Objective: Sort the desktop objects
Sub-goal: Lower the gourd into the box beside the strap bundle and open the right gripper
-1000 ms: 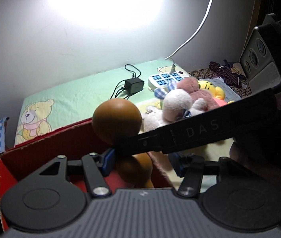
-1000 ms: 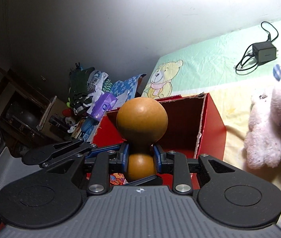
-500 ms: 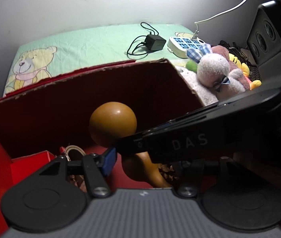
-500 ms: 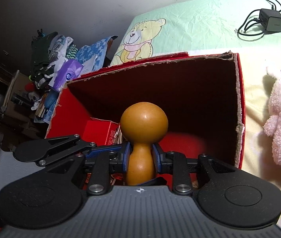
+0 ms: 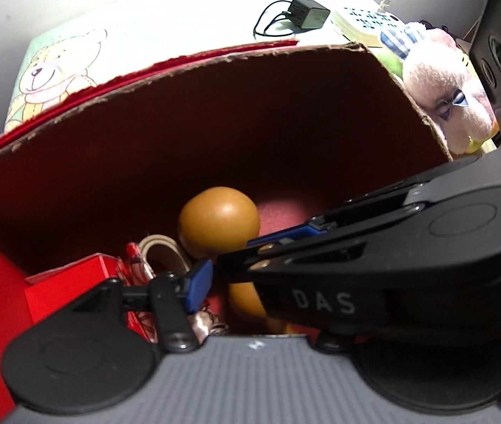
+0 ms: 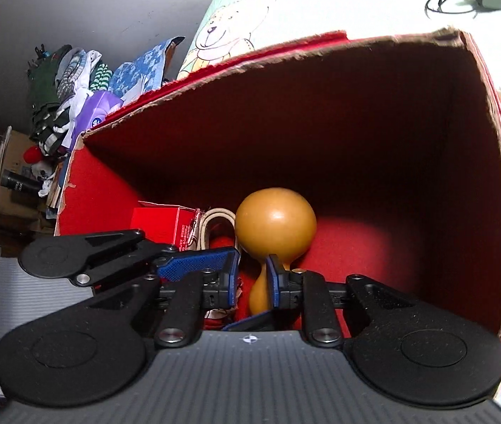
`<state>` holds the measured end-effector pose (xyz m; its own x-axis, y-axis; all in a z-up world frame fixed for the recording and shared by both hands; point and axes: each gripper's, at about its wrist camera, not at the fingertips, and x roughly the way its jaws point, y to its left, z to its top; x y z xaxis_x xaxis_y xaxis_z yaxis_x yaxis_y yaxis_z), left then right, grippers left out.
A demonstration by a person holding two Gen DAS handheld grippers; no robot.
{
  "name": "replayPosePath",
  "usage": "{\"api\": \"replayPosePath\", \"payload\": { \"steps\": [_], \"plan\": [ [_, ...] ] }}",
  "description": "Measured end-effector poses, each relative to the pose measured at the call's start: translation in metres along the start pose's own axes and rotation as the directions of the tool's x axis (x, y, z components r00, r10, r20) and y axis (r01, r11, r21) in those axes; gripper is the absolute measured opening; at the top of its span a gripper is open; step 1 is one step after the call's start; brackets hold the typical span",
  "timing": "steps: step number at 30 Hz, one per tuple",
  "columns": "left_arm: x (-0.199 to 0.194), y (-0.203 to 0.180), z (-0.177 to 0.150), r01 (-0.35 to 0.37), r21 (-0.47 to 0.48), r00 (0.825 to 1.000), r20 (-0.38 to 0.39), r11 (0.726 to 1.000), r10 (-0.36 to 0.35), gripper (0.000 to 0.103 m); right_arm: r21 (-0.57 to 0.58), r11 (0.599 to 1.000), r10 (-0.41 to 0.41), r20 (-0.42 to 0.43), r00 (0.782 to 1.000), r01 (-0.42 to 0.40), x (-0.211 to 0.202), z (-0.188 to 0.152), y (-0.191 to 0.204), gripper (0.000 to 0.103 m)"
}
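One gourd lowered into the red box; right jaws parted

Both grippers now sit inside the mouth of the red box (image 6: pixel 490 162), where half a second ago they were only at its rim and a second ago well above it. The gourd (image 6: pixel 274 228) has come down with them: its large bulb stands close above the box floor, beside a small red carton (image 6: pixel 165 222) and a pale strap loop (image 6: pixel 215 222) already lying there.

The main change is at the right gripper (image 6: pixel 252 282). Its jaws, clenched on the gourd's narrow neck in the earlier views, now stand apart, with a visible gap on the left side of the neck. The right blue pad appears close to or just touching it. The gourd is judged released, or in the act of release.

The left gripper (image 5: pixel 215 279) shows one blue pad (image 5: pixel 199 284) clear of the gourd (image 5: pixel 219 222); its other finger is hidden behind the right gripper's body, so its jaw state cannot be told.

Whether the gourd's base rests on the floor of the box is not visible. The placing step for this item looks nearly complete. A plush toy (image 5: pixel 441 95) and a charger (image 5: pixel 308 14) remain outside on the bed sheet.
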<state>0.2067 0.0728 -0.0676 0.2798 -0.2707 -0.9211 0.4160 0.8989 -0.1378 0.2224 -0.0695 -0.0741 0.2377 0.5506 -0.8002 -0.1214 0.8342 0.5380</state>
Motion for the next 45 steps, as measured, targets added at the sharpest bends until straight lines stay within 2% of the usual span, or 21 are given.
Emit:
{"api": "replayPosePath", "payload": {
  "steps": [9,13,17,24,28,35,42,45],
  "plan": [
    [0.001,-0.001,-0.004,-0.023,0.005,1.000,-0.017,1.000,0.023,0.060,0.043,0.997,0.058,-0.029,0.998,-0.057,0.001,-0.003,-0.008,0.023],
    [-0.004,-0.011,-0.008,-0.089,0.048,0.996,0.022,0.995,0.088,0.064,0.027,0.997,0.075,0.003,0.997,-0.075,-0.004,-0.006,-0.008,0.023],
    [-0.010,-0.023,-0.014,-0.169,0.096,0.984,0.074,0.981,0.162,0.068,0.004,0.996,0.088,0.041,0.995,-0.089,-0.009,-0.009,-0.007,0.024],
    [-0.015,-0.019,-0.015,-0.198,0.077,0.977,0.099,0.977,0.191,0.066,-0.027,0.993,0.117,0.134,0.984,-0.114,-0.016,-0.013,-0.007,0.024],
    [-0.016,-0.027,-0.017,-0.224,0.076,0.970,0.114,0.971,0.215,0.066,-0.041,0.993,0.119,0.169,0.978,-0.114,-0.018,-0.012,-0.006,0.024],
    [-0.020,-0.020,-0.017,-0.235,0.035,0.966,0.115,0.971,0.230,0.066,-0.044,0.994,0.110,0.176,0.978,-0.104,-0.016,-0.010,-0.002,0.025],
    [-0.023,-0.021,-0.018,-0.282,0.003,0.952,0.128,0.959,0.279,0.067,-0.054,0.998,0.052,0.211,0.976,-0.041,-0.018,-0.015,0.003,0.025],
    [-0.019,-0.023,-0.014,-0.297,-0.001,0.945,0.141,0.955,0.294,0.067,-0.061,0.997,0.058,0.230,0.971,-0.045,-0.020,-0.016,0.002,0.025]
  ]
}}
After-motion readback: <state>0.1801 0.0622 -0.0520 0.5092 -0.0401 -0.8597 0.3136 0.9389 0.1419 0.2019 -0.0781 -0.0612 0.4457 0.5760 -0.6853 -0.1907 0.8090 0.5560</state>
